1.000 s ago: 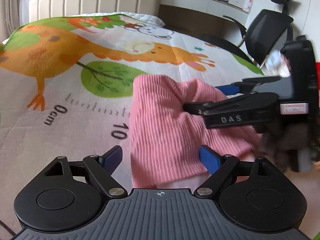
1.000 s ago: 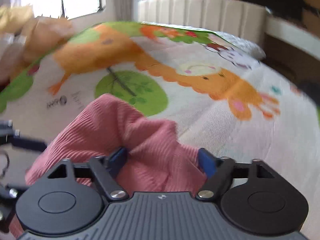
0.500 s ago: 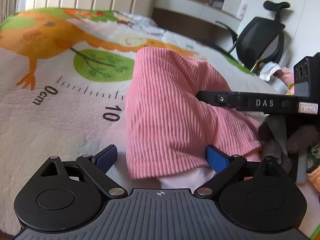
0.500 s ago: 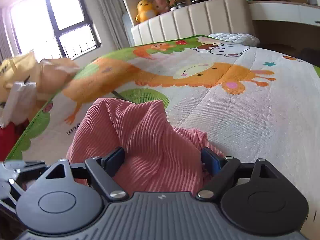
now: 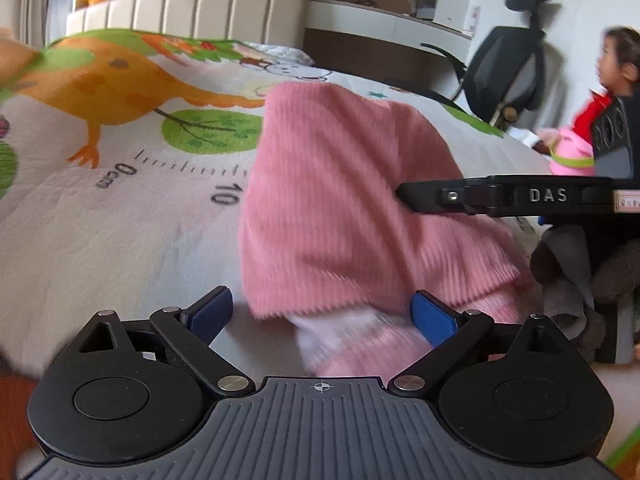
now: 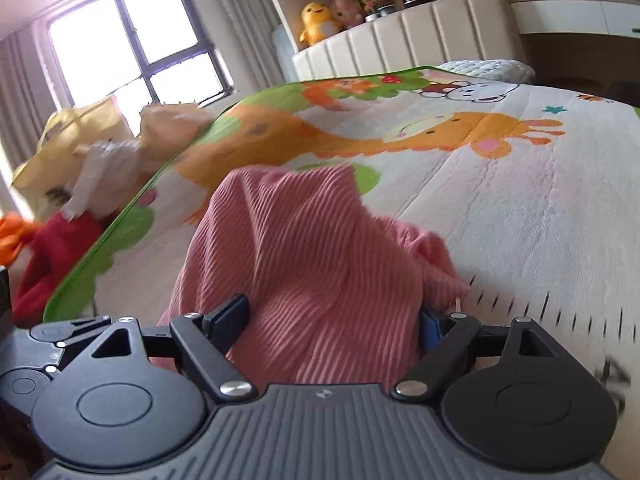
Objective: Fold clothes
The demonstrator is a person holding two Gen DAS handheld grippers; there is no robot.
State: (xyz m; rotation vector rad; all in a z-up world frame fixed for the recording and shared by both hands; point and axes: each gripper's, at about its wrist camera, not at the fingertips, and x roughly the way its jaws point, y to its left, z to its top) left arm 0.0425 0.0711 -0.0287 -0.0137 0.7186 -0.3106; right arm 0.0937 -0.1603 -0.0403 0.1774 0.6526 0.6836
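Observation:
A pink ribbed garment (image 5: 344, 208) lies bunched on a cartoon giraffe play mat (image 5: 120, 208). My left gripper (image 5: 322, 314) is open, its blue pads wide apart at the garment's near hem, with cloth lying between them. My right gripper (image 6: 334, 320) is open too, and the pink garment (image 6: 304, 264) is draped between its fingers. The right gripper's finger (image 5: 480, 198) shows from the side in the left wrist view, pressed against the garment's right side.
A padded headboard (image 6: 420, 40) with plush toys stands at the back. A black office chair (image 5: 508, 68) and a child (image 5: 600, 96) are at the right. Bags and red cloth (image 6: 56, 240) lie beyond the mat's left edge.
Both grippers have risen and tilted up, so more of the room shows. The garment stands taller and has shifted nearer between the fingers. The child has come into view at the right.

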